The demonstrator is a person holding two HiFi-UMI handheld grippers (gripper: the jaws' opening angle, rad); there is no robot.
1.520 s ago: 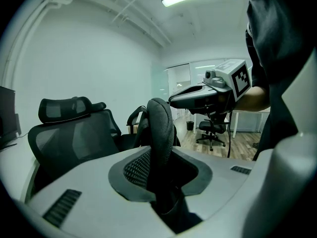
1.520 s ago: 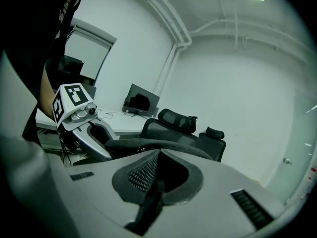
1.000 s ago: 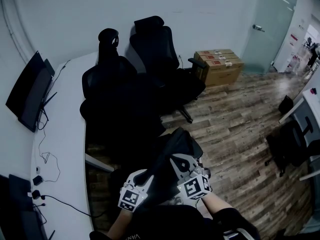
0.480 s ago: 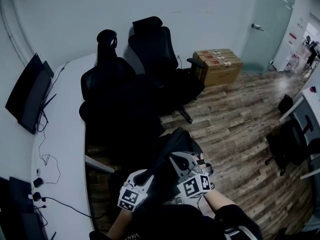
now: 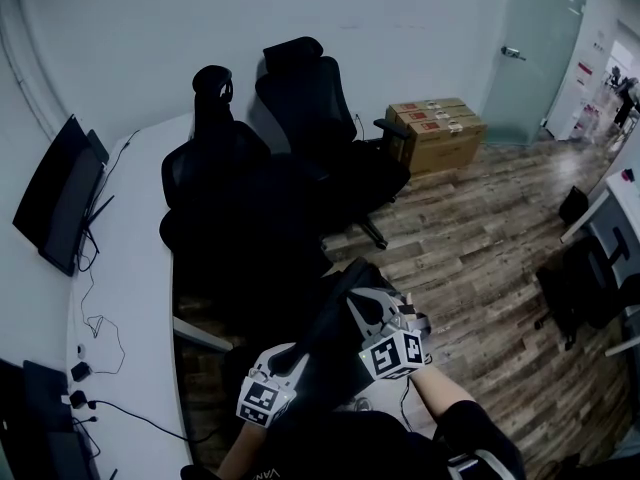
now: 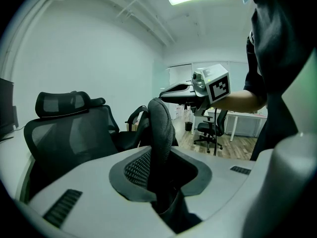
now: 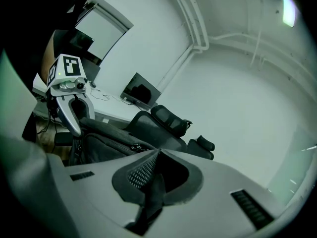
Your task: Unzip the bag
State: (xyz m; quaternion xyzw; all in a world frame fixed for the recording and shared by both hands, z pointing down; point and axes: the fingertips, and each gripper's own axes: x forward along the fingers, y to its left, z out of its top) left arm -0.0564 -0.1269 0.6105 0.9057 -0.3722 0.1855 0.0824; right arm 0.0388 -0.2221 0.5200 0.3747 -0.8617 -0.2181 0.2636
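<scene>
left claw (image 6: 163, 175) is clamping the bag's padded handle (image 6: 159, 128), right claw (image 7: 153, 182) is pinching tight on a thin black tab (image 7: 151, 202), bag (image 7: 106, 143) is sitting between both claws

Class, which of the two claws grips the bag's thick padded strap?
The left claw, its jaws partly apart around the thick padded strap; the right claw is pinched almost shut on a thin dark tab instead.

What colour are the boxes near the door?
Brown; the boxes show best in the head view.
</scene>
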